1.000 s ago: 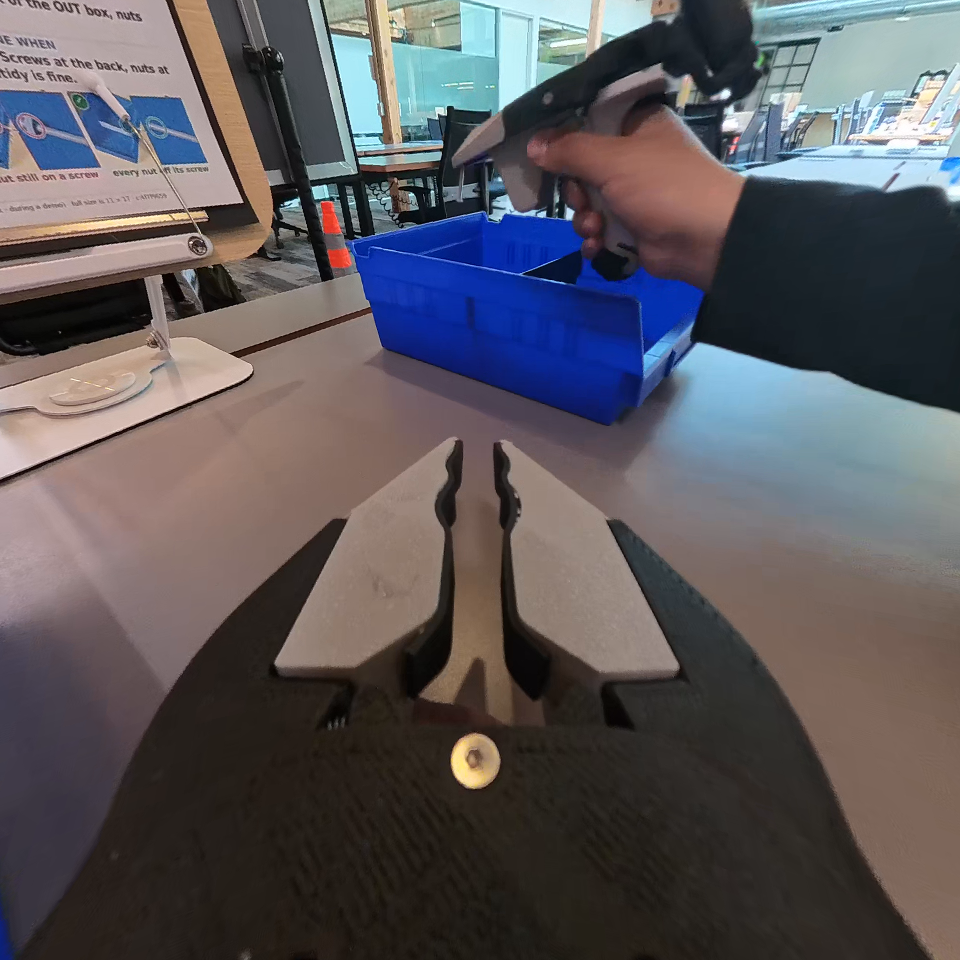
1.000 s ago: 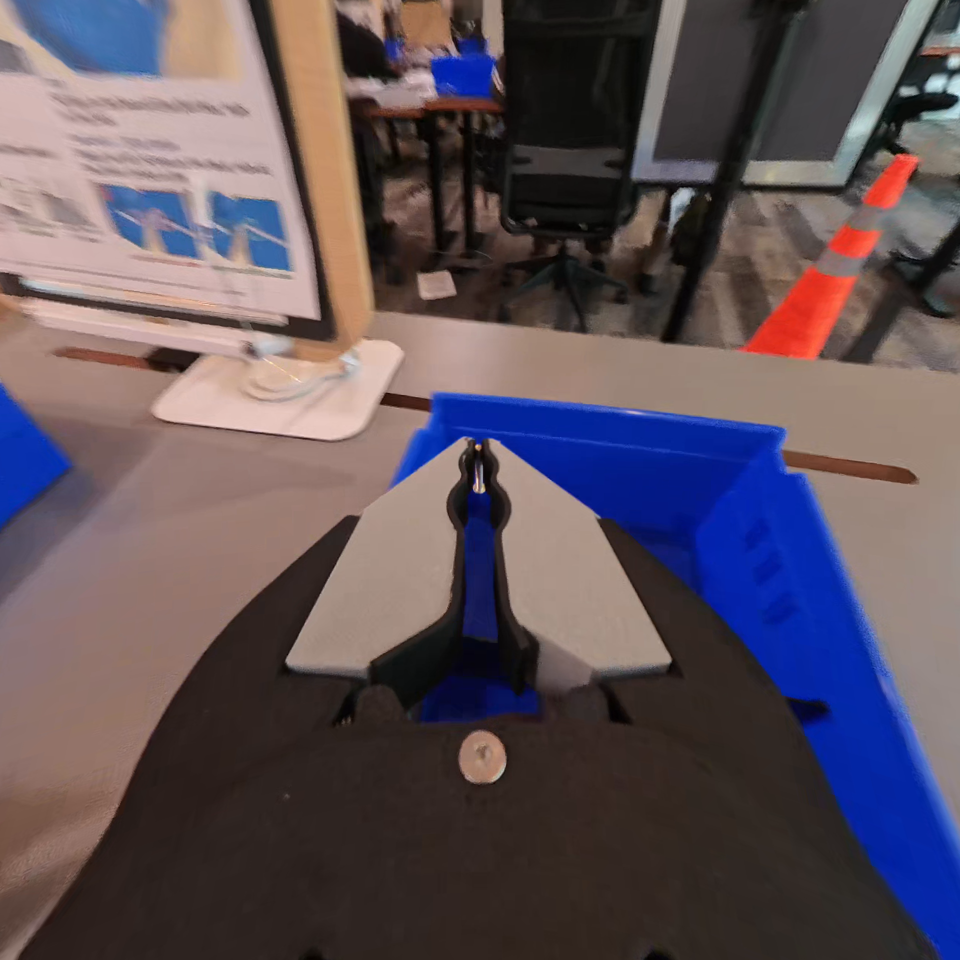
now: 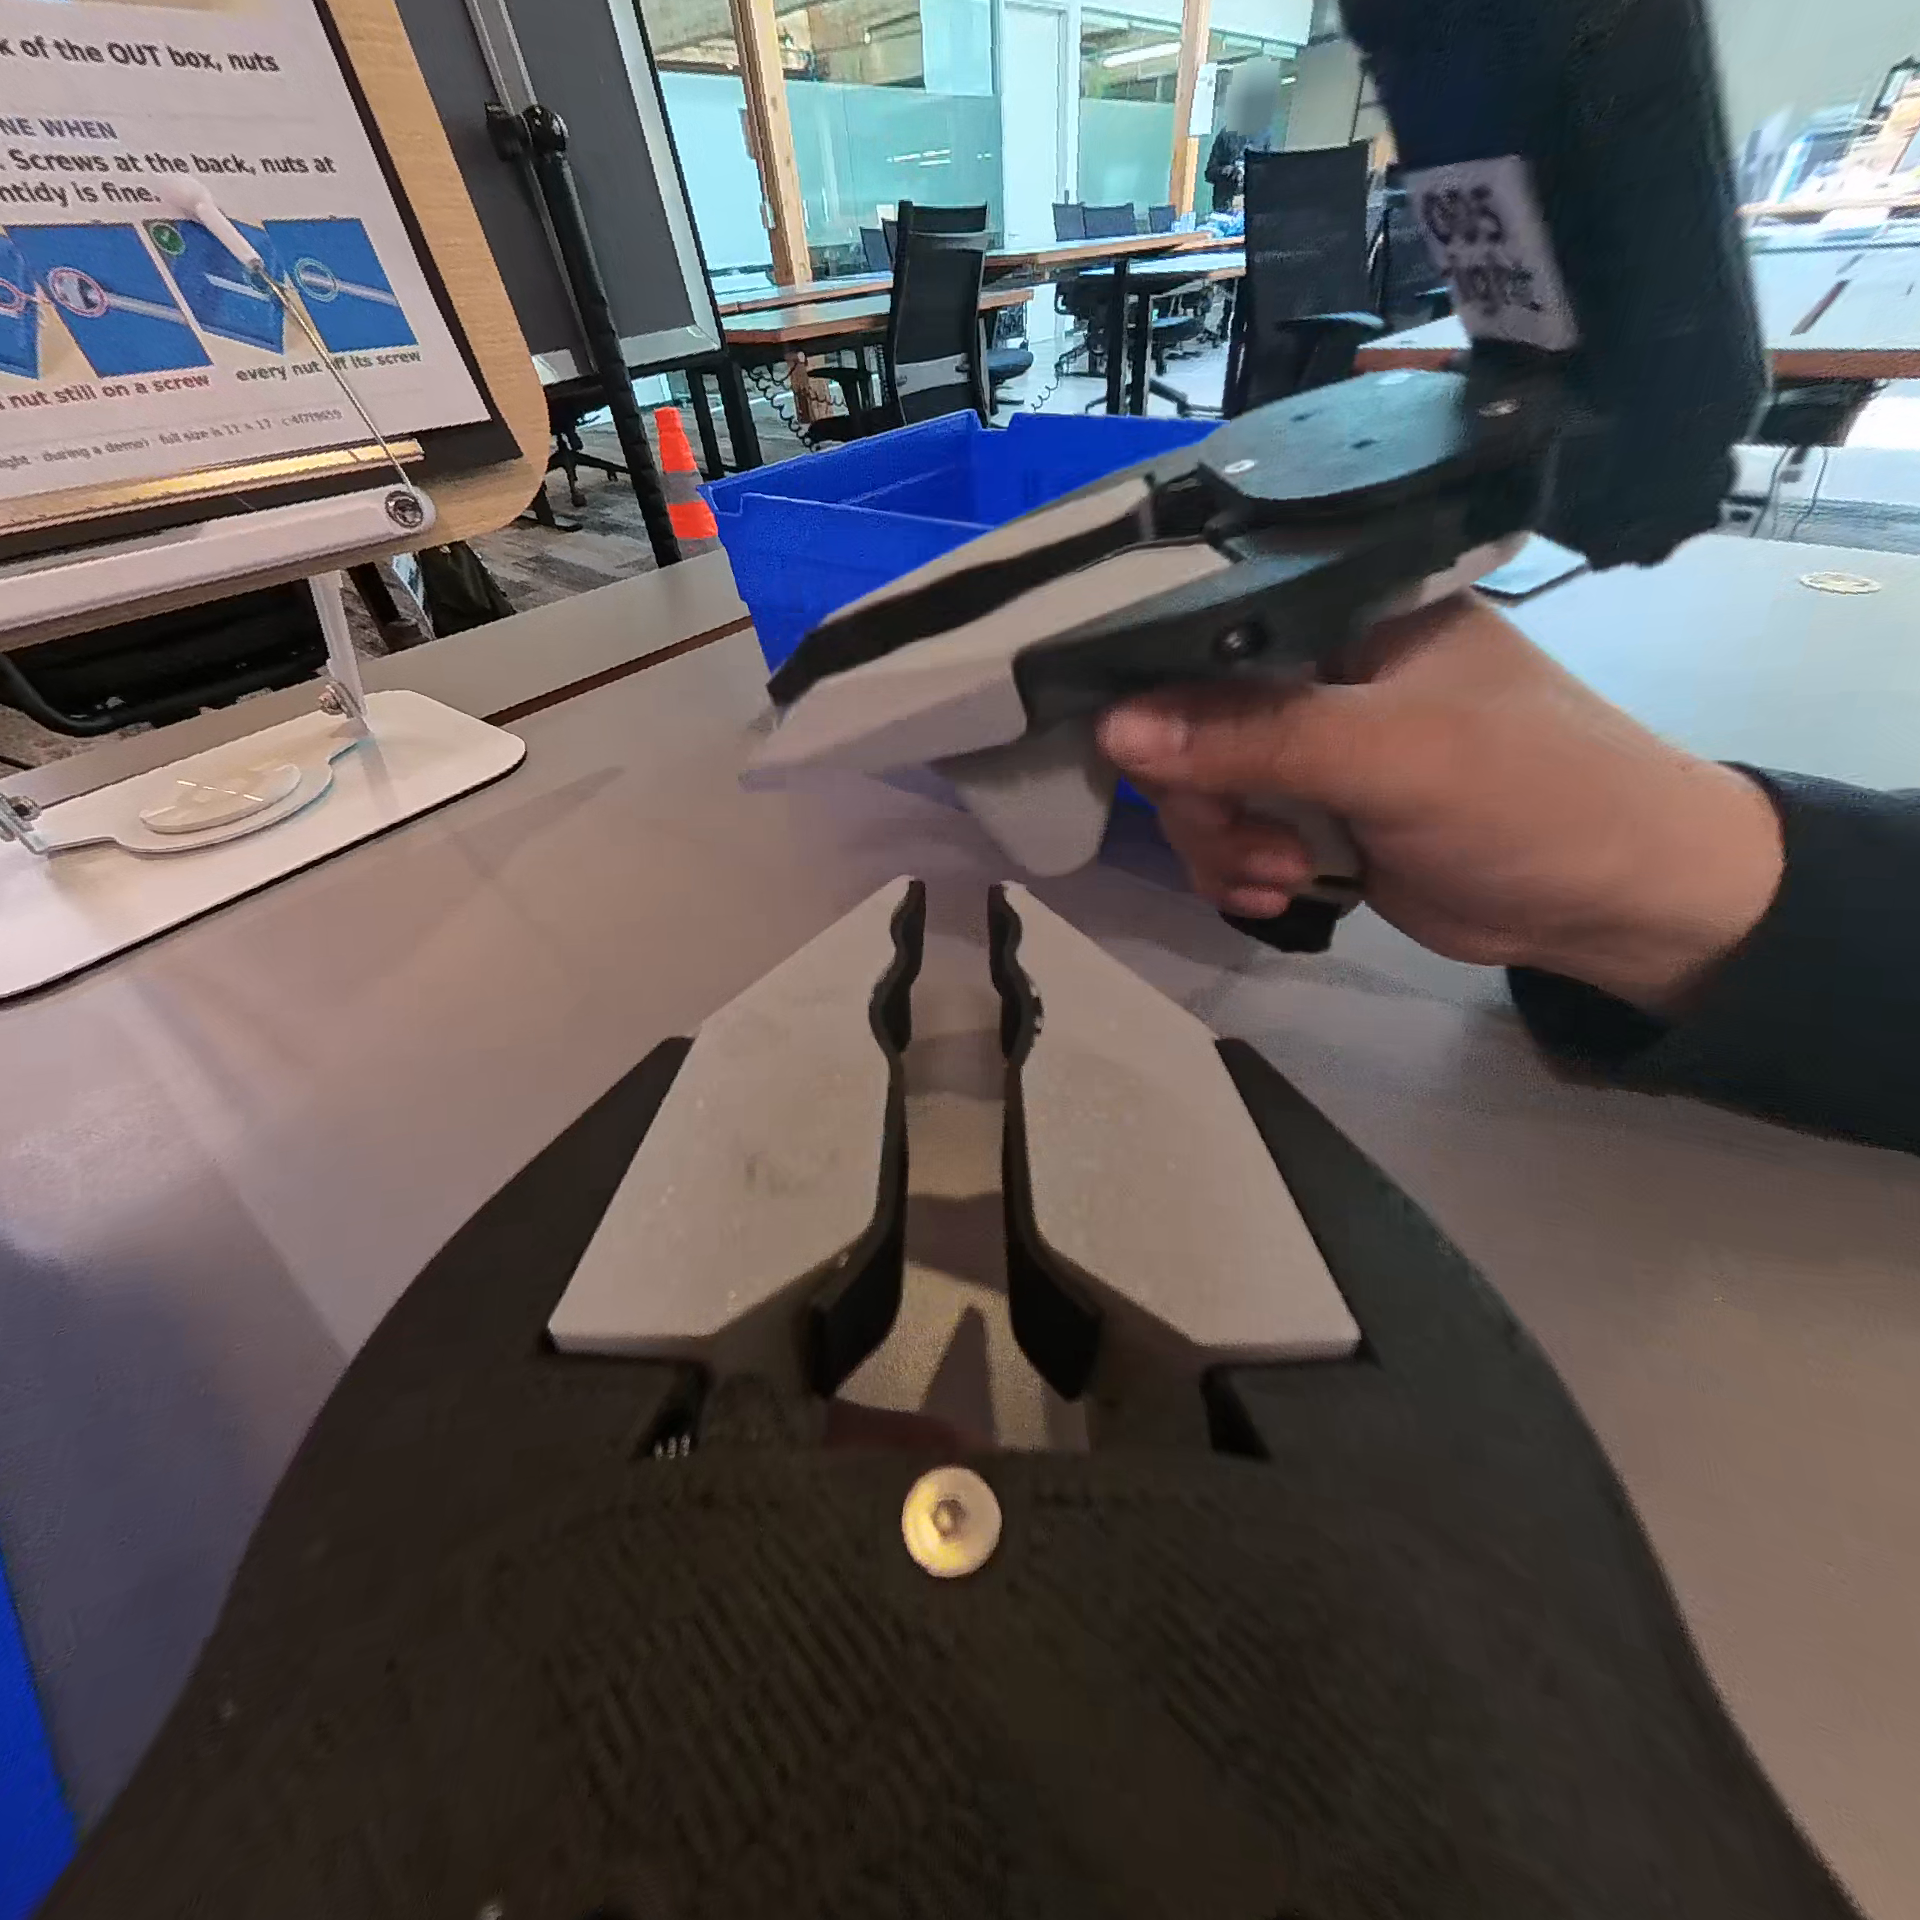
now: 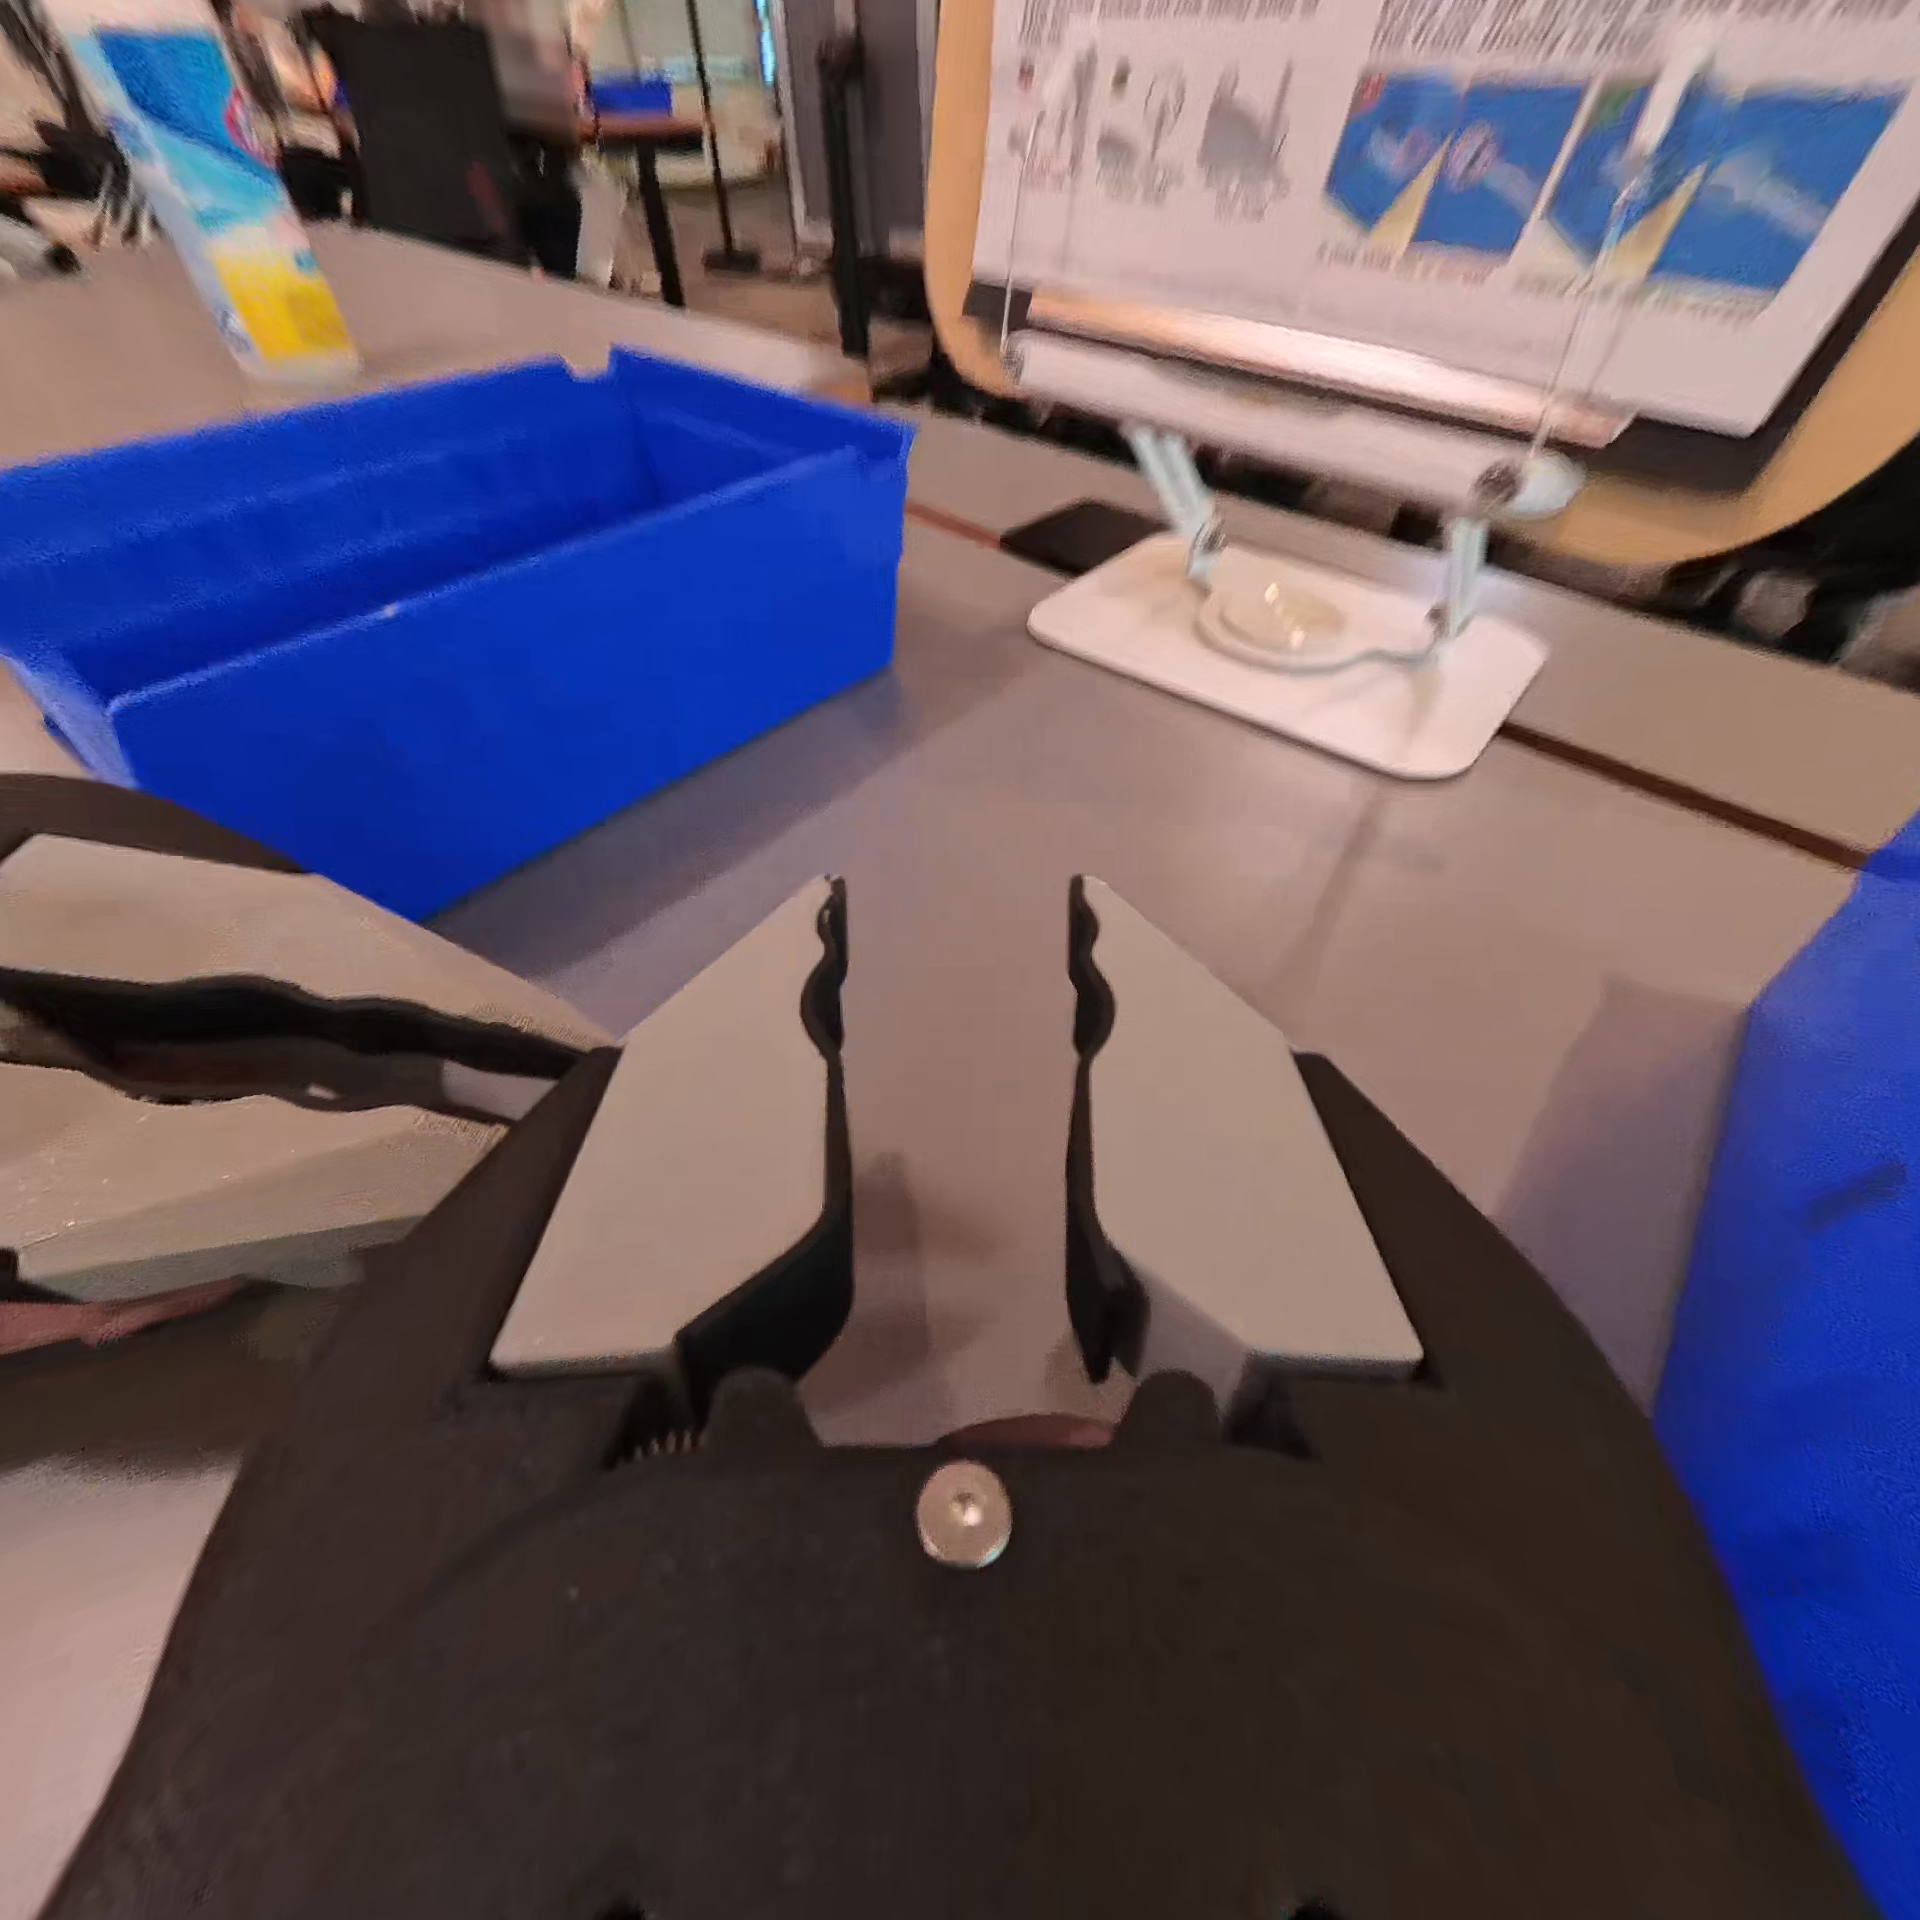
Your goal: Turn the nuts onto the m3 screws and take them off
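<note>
The left gripper (image 3: 954, 914) hangs low over the grey table (image 3: 520, 1039), its jaws a narrow gap apart and empty. The right gripper (image 4: 951, 904) is wider open, also empty, with a blue bin (image 4: 499, 665) beyond it to the left and a sign stand (image 4: 1288, 675) beyond it to the right. No nut or screw can be made out in either view

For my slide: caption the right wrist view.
Right tongs open and empty over the table, between two blue bins.
</note>
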Action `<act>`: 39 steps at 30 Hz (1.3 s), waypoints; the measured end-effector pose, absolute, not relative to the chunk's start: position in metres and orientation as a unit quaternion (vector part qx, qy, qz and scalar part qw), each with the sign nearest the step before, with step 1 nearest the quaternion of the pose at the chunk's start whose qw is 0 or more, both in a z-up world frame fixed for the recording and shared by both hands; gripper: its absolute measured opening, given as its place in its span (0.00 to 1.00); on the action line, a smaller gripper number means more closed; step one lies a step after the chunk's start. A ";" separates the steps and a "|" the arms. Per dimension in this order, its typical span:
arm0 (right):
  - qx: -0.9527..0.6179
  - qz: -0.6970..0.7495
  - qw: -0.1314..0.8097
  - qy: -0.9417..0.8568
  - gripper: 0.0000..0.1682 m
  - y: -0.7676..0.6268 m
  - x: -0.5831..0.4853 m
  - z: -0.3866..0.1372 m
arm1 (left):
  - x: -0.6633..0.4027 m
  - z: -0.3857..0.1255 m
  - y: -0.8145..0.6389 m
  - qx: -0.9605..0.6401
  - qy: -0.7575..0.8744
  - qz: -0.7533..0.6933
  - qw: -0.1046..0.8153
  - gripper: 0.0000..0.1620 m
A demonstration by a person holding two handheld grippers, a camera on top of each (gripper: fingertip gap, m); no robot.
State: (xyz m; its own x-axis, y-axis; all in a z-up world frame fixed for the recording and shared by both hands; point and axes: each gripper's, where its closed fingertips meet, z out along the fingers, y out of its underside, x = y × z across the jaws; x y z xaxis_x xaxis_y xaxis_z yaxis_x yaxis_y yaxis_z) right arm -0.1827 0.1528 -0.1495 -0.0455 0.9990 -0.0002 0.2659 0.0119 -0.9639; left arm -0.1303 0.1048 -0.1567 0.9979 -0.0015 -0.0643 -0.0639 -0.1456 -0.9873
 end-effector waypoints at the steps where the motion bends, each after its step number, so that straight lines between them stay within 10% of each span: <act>1: -0.553 0.439 0.407 -0.580 0.27 0.152 -0.182 -0.154 | -0.130 -0.157 0.105 -0.757 0.023 0.023 0.652 0.06; 39: -0.585 0.430 0.371 -0.579 0.27 0.169 -0.183 -0.189 | -0.129 -0.161 0.092 -0.766 -0.018 0.050 0.641 0.09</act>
State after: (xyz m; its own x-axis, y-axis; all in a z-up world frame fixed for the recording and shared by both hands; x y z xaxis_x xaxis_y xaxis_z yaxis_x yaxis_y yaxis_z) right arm -0.1831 0.1688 -0.1890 -0.0398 0.9965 -0.0731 0.3575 -0.0542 -0.9324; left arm -0.1292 0.0917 -0.1613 0.9944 0.0913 -0.0529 -0.0361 -0.1770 -0.9836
